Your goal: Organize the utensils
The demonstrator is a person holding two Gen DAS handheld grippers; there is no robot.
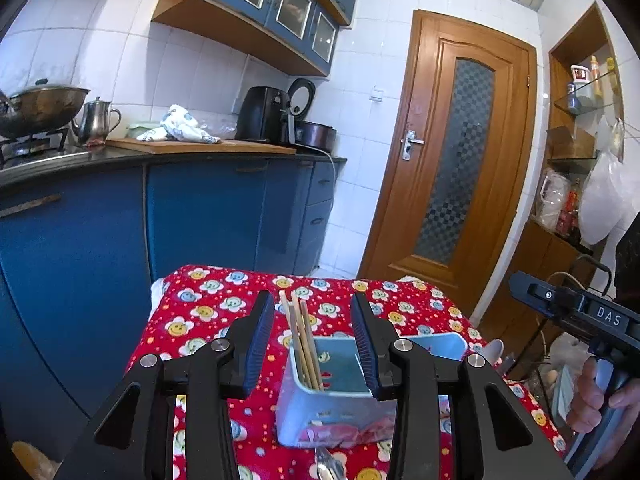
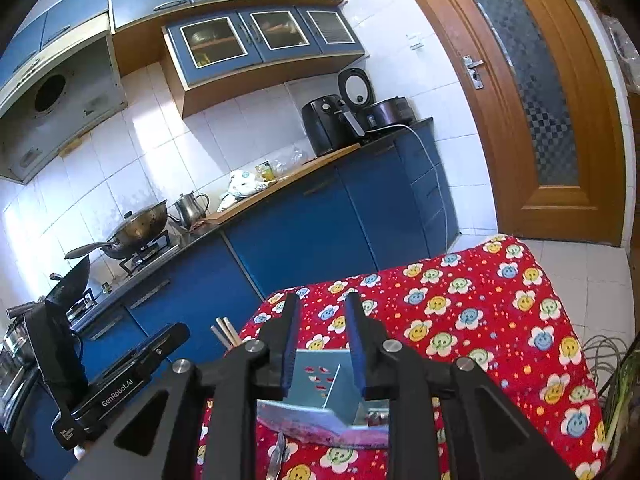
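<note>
Red flowered cloth [image 1: 224, 304] covers the table, blue cabinets [image 1: 200, 216] and a wooden door [image 1: 460, 152] behind. Chopsticks [image 1: 302, 344] stand in the bin [image 1: 320, 420]. Left gripper [image 1: 314, 344] and right gripper [image 2: 322, 344] both gape, empty, above it.

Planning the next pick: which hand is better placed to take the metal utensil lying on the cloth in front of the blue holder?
Left, marginally: the metal utensil lies between its open tongs; it sits left of the right tongs.

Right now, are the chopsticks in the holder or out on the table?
In. The chopsticks stand upright inside the light-blue utensil holder's left compartment, tips above its rim.
</note>
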